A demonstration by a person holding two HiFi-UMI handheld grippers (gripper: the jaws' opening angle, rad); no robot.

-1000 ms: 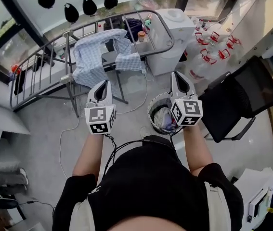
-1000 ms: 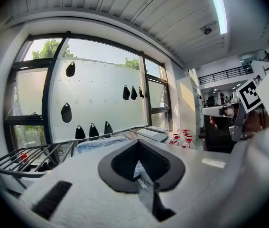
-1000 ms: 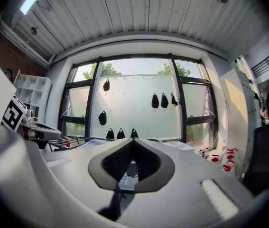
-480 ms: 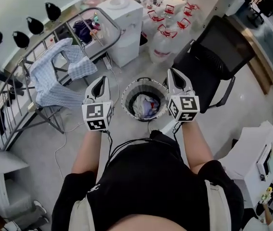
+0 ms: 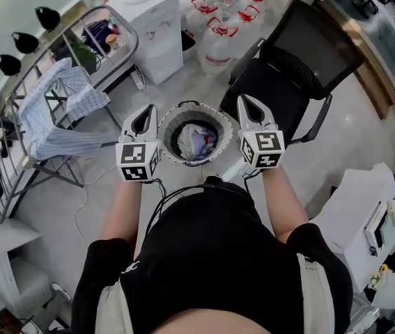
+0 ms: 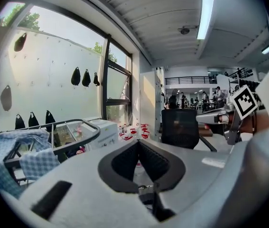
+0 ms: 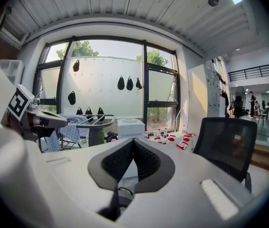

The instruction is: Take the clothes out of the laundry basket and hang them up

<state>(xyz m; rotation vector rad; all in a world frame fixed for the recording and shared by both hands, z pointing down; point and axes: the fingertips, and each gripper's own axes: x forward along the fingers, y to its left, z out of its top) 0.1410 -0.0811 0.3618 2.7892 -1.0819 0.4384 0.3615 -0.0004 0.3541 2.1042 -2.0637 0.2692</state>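
Clothes (image 5: pixel 198 140): a crumpled heap of pale and purple-blue cloth, lying inside the laundry basket; not touched by either gripper

Laundry basket (image 5: pixel 167 126): round, with pale mesh walls, standing upright on the grey floor just ahead of the person, between the 2 grippers in the head view

Left gripper (image 5: pixel 148 111): held above the basket's left rim and pointing forward; its own view shows the ribbed black pads (image 6: pixel 125 161) pressed together with nothing between them

Right gripper (image 5: pixel 244 101): held above the basket's right rim, level with the left gripper; its pads (image 7: pixel 146 159) are likewise pressed together on nothing

Person (image 5: pixel 211 256): black top, both bare forearms stretched forward, 1 gripper in each hand

Office chair (image 5: pixel 295 68): black, mesh back, just right of the basket

Drying rack (image 5: pixel 136 47): grey metal rails, to the left of the basket and apart from it

Checked shirt (image 5: pixel 58 110): pale blue and white, draped over the drying rack

White machine (image 5: pixel 152 19): box-shaped, standing beyond the basket beside the rack's rounded end

Water bottles (image 5: pixel 218 37): a cluster of large clear ones with red handles, on the floor between the white machine and the chair

Black hangings (image 5: pixel 26 42): 4 drop-shaped ones in a row on the pale window wall, upper left
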